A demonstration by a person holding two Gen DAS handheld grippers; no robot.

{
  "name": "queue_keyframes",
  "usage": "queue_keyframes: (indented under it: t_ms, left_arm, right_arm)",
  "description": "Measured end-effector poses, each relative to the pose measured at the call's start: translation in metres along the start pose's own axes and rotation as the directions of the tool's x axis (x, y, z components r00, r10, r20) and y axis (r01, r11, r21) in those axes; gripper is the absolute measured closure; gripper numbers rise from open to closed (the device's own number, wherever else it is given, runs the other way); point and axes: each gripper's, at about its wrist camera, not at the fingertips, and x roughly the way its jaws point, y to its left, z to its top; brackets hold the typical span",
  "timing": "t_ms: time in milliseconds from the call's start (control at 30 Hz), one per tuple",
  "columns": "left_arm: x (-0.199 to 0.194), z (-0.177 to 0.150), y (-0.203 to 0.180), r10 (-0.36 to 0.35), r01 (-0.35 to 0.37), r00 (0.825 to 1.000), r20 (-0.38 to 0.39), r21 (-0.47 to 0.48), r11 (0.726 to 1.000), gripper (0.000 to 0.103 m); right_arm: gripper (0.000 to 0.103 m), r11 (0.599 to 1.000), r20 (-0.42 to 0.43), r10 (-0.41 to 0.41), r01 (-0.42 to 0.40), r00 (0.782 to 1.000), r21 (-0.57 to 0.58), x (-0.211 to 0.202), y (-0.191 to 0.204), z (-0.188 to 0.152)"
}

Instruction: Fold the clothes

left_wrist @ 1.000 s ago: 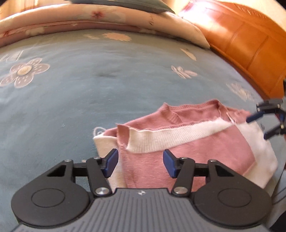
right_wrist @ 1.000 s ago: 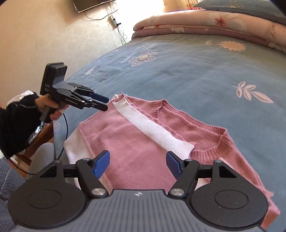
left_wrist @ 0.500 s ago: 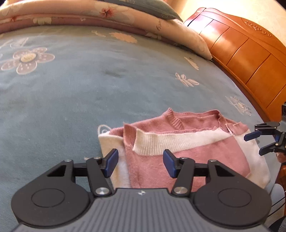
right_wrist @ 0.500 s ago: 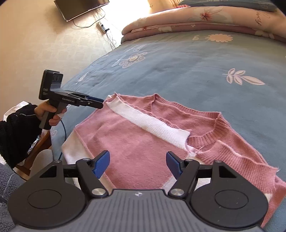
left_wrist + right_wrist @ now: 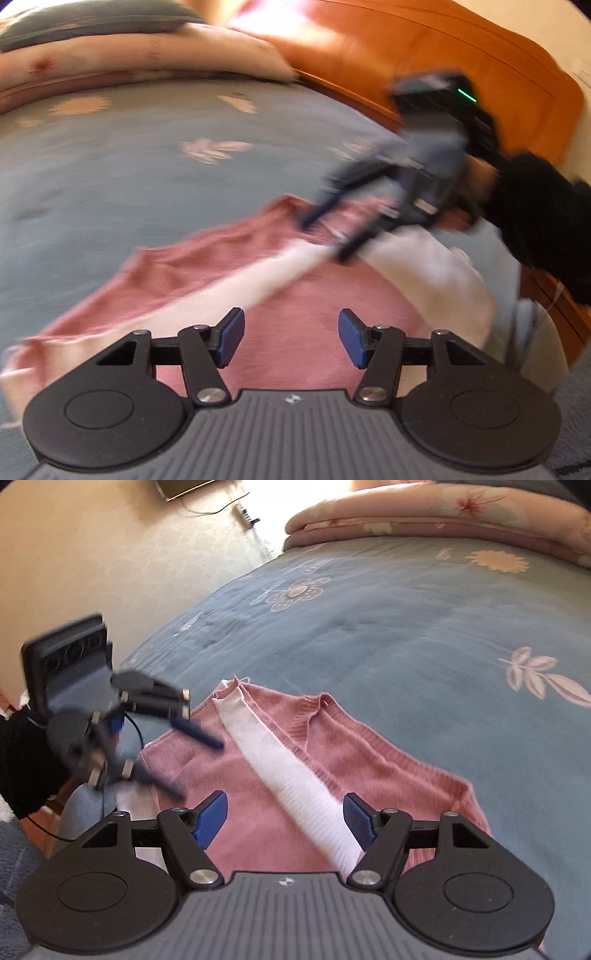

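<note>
1. Both grippers have swung in over the sweater (image 5: 280,812) since a second ago. Then the left gripper (image 5: 291,338) looked across the near corner of the garment; now it hangs over the pink panel, and its view is smeared with blur.
2. The right gripper (image 5: 284,821) has come forward and lower: the white band (image 5: 295,775) that lay ahead of it now runs up between its jaws, close by the right pad.
3. Both claws stand apart and hold nothing. The left one's jaws show pink knit in the gap, with no cloth pinched.
4. The sweater lies partly folded on the blue bedspread (image 5: 406,646), near the bed's edge, with the band crossing it on a slant and the V-neck on the far side.
5. My reading: one fold is laid and the hands are lining up for the next pinch, probably along the band or at the collar.
6. Edges: the white trim (image 5: 436,273) sits close to the bed's side, near the person's sleeve (image 5: 535,221); cloth pulled that way could slide off.
7. Room: a wide stretch of bare bedspread lies beyond the sweater, up to the folded quilt (image 5: 443,517). The wooden headboard (image 5: 443,74) bounds one side and the floor (image 5: 92,554) the other. The two grippers are close together, so they could knock into each other.
</note>
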Motion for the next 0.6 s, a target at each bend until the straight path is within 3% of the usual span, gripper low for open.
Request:
queue_keyframes:
  t_ms: [67,167,333,500,600]
  left_arm:
    - [0.013,-0.005,-0.006,-0.004,0.005,1.000,-0.026,0.024,1.000,0.047]
    - [0.019,-0.009,0.000,-0.014,0.013,1.000,-0.017,-0.013,1.000,0.047]
    - [0.017,-0.003,0.005,0.037,-0.038,0.999,-0.016,-0.079,0.996,0.047]
    - [0.019,0.001,0.007,0.137,-0.137,0.991,-0.011,-0.151,0.979,0.046]
    - [0.022,0.000,0.004,0.159,-0.156,0.987,-0.001,-0.184,0.970,0.036]
  right_arm:
    - [0.029,0.999,-0.022,0.033,-0.033,0.999,-0.004,0.010,-0.010,0.008]
    - [0.029,0.999,-0.042,0.046,-0.046,0.998,0.008,0.022,-0.023,0.014]
    - [0.029,0.999,0.007,0.023,-0.023,1.000,0.048,0.016,-0.018,-0.001]
    - [0.029,0.996,0.028,-0.070,0.068,0.997,0.064,-0.014,0.014,-0.025]
    - [0.029,0.986,0.100,-0.142,0.132,0.985,0.101,-0.035,0.032,-0.042]
